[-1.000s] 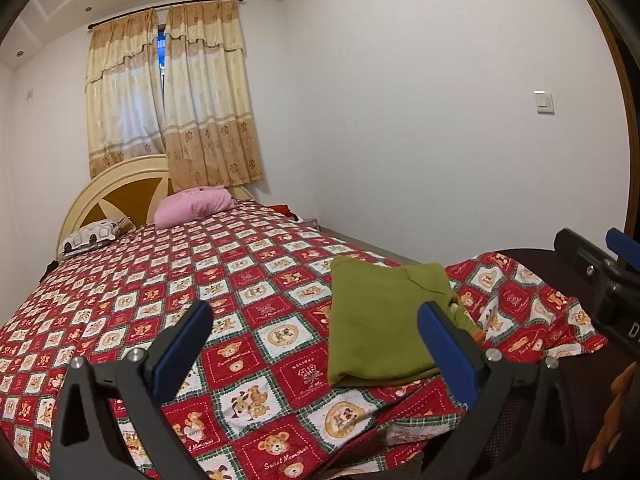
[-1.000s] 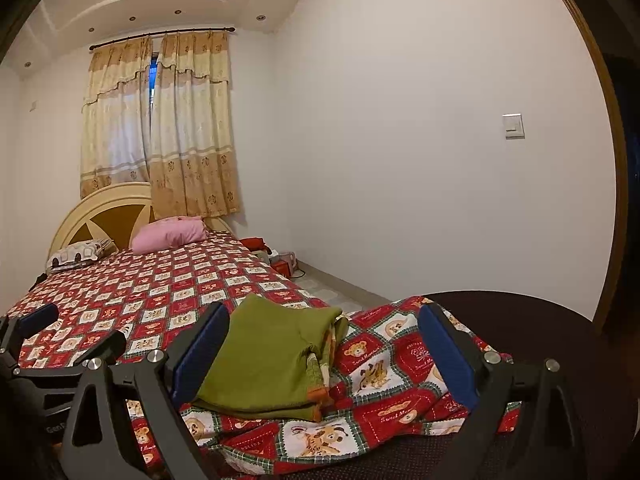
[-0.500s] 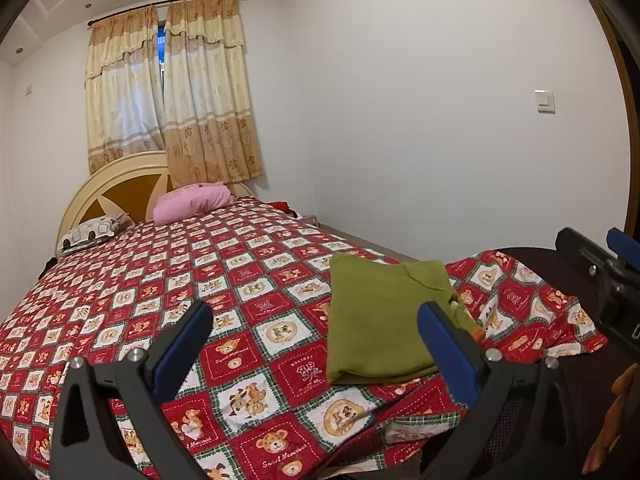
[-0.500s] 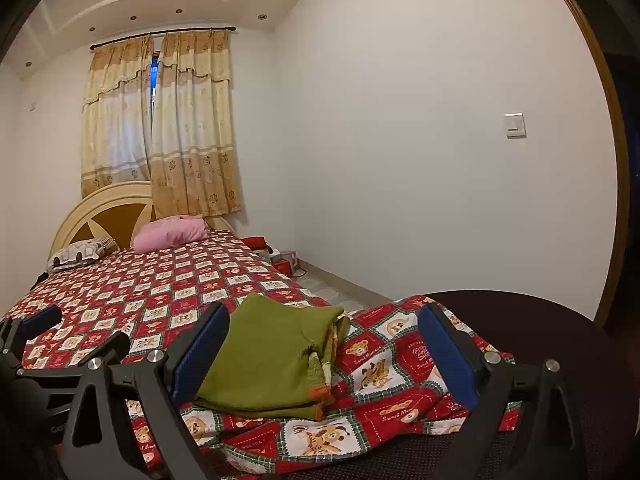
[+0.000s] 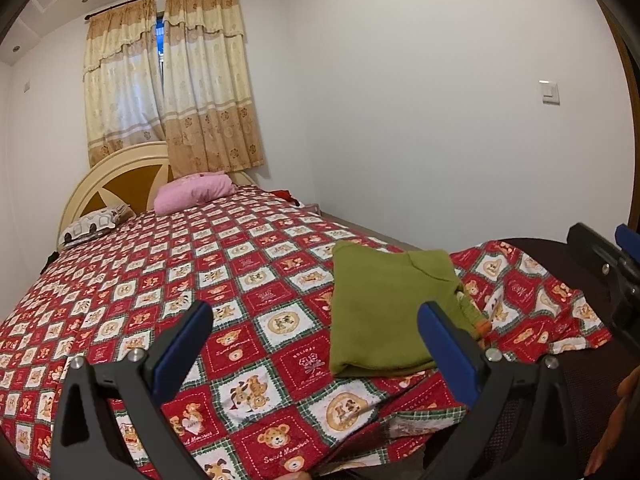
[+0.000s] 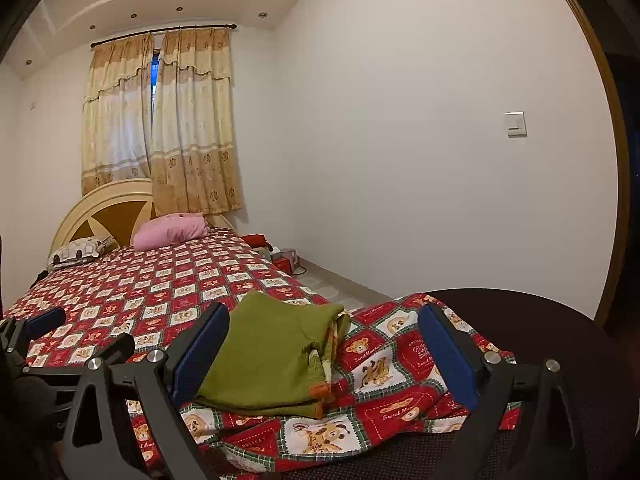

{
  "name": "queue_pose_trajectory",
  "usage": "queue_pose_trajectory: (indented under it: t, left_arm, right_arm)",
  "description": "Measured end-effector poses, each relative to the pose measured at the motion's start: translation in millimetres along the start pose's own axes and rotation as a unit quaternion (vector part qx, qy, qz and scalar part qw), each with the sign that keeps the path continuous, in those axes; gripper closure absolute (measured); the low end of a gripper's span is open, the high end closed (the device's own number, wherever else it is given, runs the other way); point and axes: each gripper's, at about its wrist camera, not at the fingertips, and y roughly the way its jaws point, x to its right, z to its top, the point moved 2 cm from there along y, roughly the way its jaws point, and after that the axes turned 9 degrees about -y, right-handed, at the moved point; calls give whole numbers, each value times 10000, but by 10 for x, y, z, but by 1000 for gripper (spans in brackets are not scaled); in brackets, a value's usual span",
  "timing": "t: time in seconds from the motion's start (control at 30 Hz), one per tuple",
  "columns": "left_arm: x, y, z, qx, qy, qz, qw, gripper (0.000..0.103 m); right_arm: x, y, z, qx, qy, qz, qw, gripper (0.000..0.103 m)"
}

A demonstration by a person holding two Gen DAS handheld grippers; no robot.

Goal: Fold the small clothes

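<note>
Green cloth [image 5: 384,312] lies folded flat on the bed [image 5: 200,280], near its foot-end corner, on the red teddy-bear quilt [image 6: 160,292]. Left gripper [image 5: 316,344] hovers just short of the cloth, fingers [image 5: 182,346] spread wide, nothing btwn them. Right gripper [image 6: 324,344] is also close to the cloth w/ fingers [image 6: 448,350] wide apart, empty. Pink pillow [image 5: 192,196] sits well beyond the cloth, by the headboard [image 5: 116,176]. Curtains [image 6: 160,128] hang behind the headboard.

Folded garment [image 5: 384,312] lies on bedspread [image 5: 240,272], lower right of frame, near bed's foot corner. Two pillows [image 5: 192,197] at upper left against headboard [image 5: 120,176]; curtains [image 5: 172,92] behind. Wall switch [image 5: 549,92] upper right.
</note>
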Motion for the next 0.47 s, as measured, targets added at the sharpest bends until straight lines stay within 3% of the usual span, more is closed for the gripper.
queue_pose_trajectory:
  t: [0.1,0.47]
  left_arm:
    - [-1,17,-3,-21,-10,132,9999,0]
    - [-29,16,3,-62,-8,-55,10000,0]
  right_arm:
    - [-4,12,7,-15,-7,-3,10000,7]
    - [-15,39,-20,-69,3,10,10000,7]
